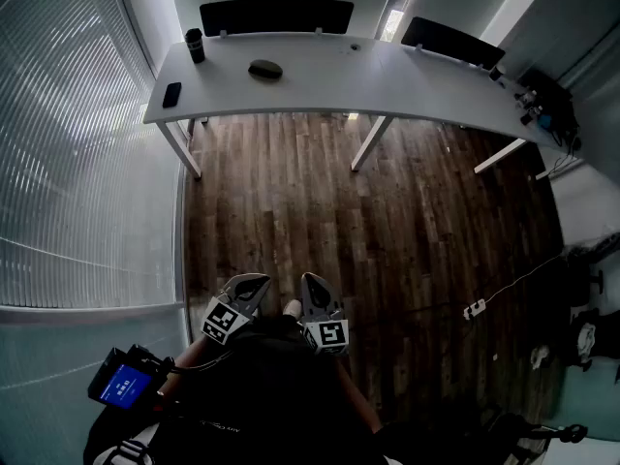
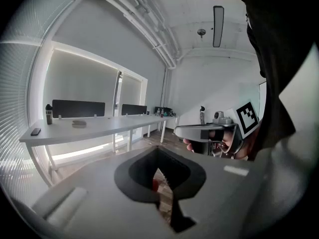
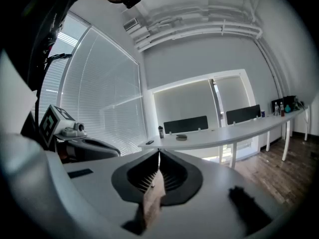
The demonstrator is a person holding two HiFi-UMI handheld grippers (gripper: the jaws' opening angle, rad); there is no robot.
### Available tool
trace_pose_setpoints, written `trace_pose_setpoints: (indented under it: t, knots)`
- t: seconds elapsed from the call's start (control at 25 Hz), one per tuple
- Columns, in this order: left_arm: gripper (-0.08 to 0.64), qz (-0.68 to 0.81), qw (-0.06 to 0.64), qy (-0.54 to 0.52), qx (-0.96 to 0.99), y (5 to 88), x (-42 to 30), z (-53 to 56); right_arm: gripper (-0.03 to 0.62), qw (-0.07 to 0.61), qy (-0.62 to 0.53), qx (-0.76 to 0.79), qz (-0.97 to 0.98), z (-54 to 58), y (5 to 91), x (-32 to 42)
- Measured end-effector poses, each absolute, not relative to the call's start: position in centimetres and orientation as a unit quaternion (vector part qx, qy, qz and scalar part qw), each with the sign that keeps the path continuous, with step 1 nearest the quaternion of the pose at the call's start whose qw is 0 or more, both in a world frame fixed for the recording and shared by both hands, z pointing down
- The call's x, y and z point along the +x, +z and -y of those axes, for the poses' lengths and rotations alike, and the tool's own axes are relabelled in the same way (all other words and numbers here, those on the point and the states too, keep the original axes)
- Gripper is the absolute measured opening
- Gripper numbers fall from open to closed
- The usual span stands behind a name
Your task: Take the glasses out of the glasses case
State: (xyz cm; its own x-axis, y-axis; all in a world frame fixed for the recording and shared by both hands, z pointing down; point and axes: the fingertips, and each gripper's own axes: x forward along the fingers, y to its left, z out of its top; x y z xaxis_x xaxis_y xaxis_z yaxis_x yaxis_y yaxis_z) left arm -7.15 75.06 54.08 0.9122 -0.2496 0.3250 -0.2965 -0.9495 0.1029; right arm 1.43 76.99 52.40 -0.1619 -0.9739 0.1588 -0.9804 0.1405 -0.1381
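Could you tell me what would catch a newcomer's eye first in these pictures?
The long white table across the top of the head view stands out, bearing a dark oval glasses case, a bottle and a phone toward its left end. Below, over the wooden floor, the left gripper and right gripper sit side by side, both shut and empty.

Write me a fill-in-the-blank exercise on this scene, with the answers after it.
In the head view, the bottle stands to the ____ of the glasses case.
The glasses case lies on the white ____.
The right gripper has its jaws ____.
The left gripper holds ____.
Missing words: left; table; shut; nothing.
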Motion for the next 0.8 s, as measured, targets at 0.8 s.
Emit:
trace_pose_setpoints:
  t: [0.8]
  knots:
    - [0.008, 0.06, 0.02, 0.182, 0.981, 56.4, 3.6, -77.5, 0.008, 0.003, 0.13, 0.669, 0.732, -79.1, 55.8, 12.2]
